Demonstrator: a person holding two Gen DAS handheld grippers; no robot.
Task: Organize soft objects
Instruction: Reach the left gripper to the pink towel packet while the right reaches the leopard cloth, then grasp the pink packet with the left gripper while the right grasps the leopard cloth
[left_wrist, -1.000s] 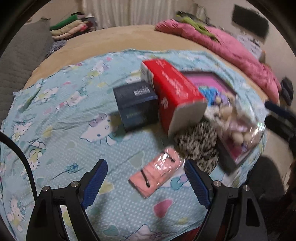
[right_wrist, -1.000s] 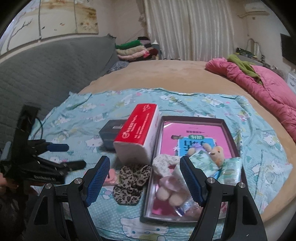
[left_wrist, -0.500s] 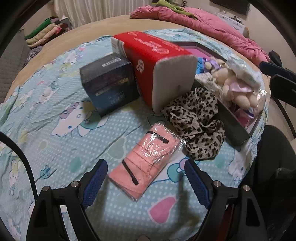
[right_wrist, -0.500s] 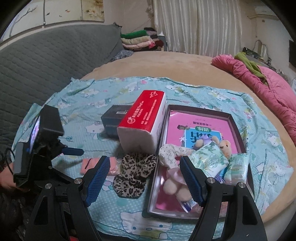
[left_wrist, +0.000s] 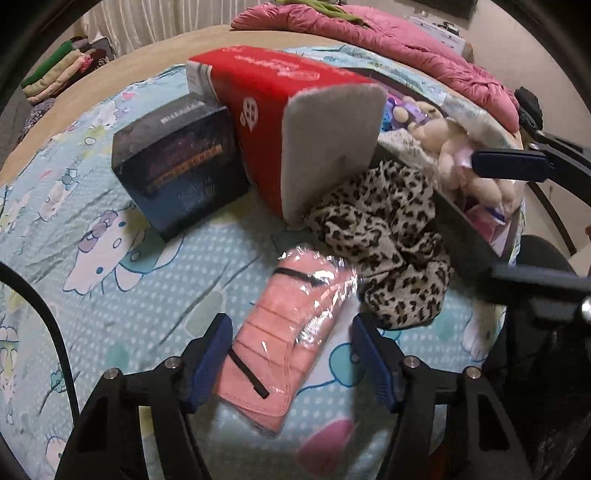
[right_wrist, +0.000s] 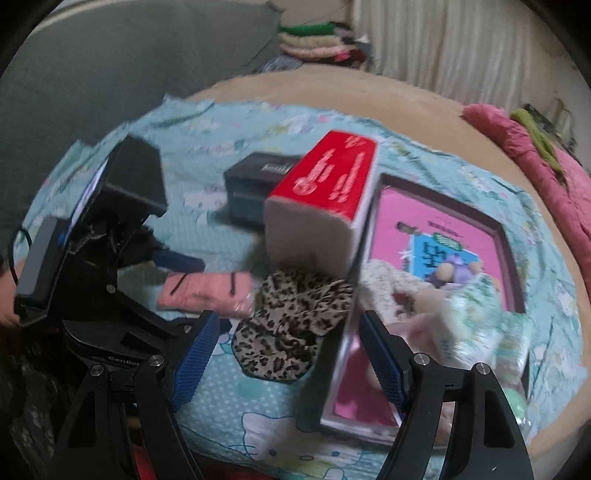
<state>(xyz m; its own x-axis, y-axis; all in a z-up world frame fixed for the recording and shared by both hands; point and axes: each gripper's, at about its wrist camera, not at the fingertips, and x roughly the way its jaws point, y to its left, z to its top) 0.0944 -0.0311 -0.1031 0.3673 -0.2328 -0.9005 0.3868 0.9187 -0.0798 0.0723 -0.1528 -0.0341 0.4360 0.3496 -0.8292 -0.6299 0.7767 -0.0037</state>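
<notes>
— Cartoon-print bedsheet (left_wrist: 110, 295) underneath; what's the left gripper (left_wrist: 291, 354) doing?
— Its jaws have just been closing around the wrapped pink cloth pack (left_wrist: 291, 332), pads not yet pressing.
— And the right gripper (right_wrist: 288, 354)?
— Wide open over the leopard-print cloth (right_wrist: 291, 325), beside the red tissue pack (right_wrist: 325, 195) and tray (right_wrist: 513, 266).

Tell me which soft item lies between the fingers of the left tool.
The pink cloth in clear wrap; the leopard-print fabric lies beyond the left tool.

Each claw is matte black with silver screws. Blue ribbed pads (left_wrist: 212, 354) line the fingers. A black cable (left_wrist: 44, 314) loops beside the left claw (left_wrist: 291, 360).
</notes>
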